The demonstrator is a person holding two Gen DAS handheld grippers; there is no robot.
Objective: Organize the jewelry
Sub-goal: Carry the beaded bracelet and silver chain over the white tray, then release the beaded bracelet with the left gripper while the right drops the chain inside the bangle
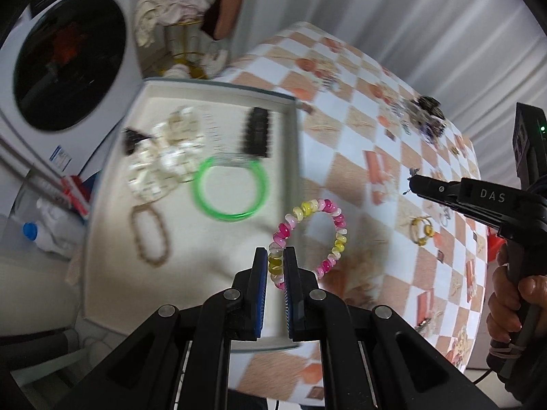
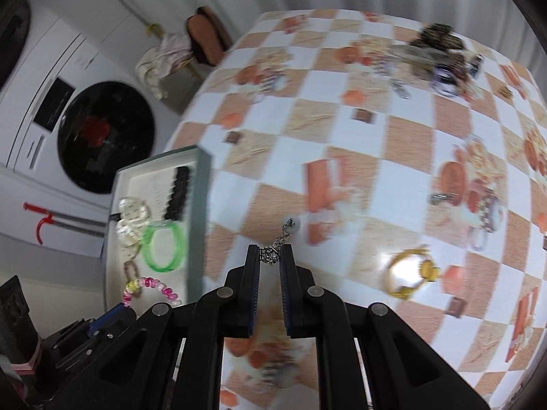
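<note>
Left gripper (image 1: 275, 256): jaws nearly closed, pinching a pink, yellow and white beaded bracelet (image 1: 328, 206) by its lower beads. The loop stands up past the fingertips, over the near right edge of the tray (image 1: 294, 116). Whether it touches the lining, cannot tell.

Right gripper (image 2: 270, 253): jaws drawn close together, clamping a small silver earring (image 2: 271, 255) at its ornate end. A short chain runs from it to a pale bead at the far end; from the right wrist camera the bead shows above the checkered tablecloth (image 2: 342, 102).

Tray, cream-lined, sits at the table's left edge. Inside: green bangle (image 1: 229, 189), pearly white cluster piece (image 1: 167, 155), black hair clip (image 1: 255, 132), brown bead loop (image 1: 150, 235). All blurred.

On the cloth, right of the tray: yellow ring-shaped piece (image 2: 412, 273) near the right gripper; dark heap of mixed jewelry (image 2: 439, 49) at the far edge, well apart from both grippers.

Beyond the table: washing machine (image 2: 102, 136), chair (image 2: 207, 39) draped with pale cloth.
</note>
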